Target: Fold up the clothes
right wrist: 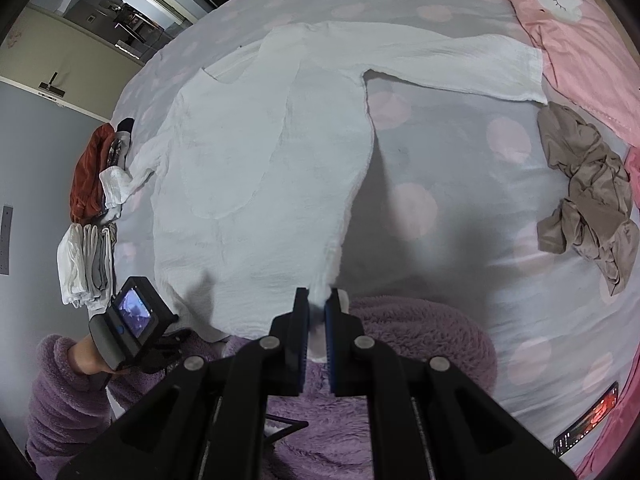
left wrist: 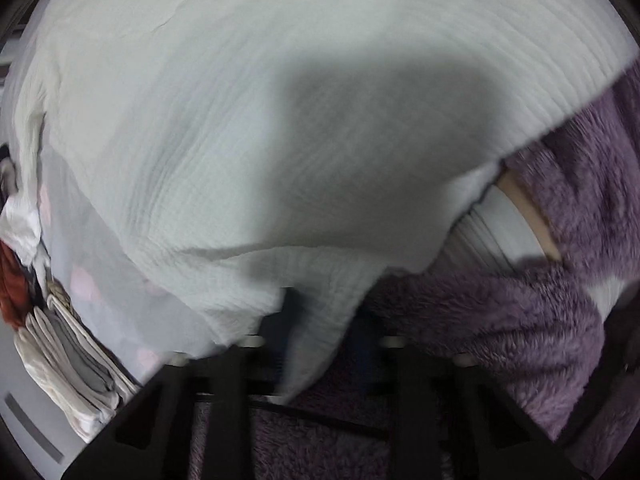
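- Leftmost in the right wrist view, a rust-red garment [right wrist: 86, 172] lies at the edge of the bed, with a stack of folded pale clothes [right wrist: 86, 264] just below it.
- Next, low on that side, the left gripper [right wrist: 160, 350] shows from behind with its small lit screen, held by a hand [right wrist: 90, 354] coming out of a fluffy purple sleeve [right wrist: 64, 400]; it sits at the near left corner of the white garment.
- From its own camera, the left gripper [left wrist: 320, 312] has a fold of the white garment [left wrist: 280, 140] between its dark fingers; the picture is blurred, but the jaws stand nearly together, pinching that cloth.
- Across the middle, the white garment [right wrist: 256, 168] lies spread on the grey bedsheet [right wrist: 460, 184] with pink dots, one long sleeve reaching toward the upper right.
- At bottom centre, the right gripper [right wrist: 318, 304] has its blue pads pressed on a bunched bit of the garment's near hem.
- Further right, a crumpled beige garment [right wrist: 584, 188] lies apart on the sheet.
- Top right is a pink blanket [right wrist: 576, 32], and at bottom right a phone [right wrist: 588, 420] with a lit screen.
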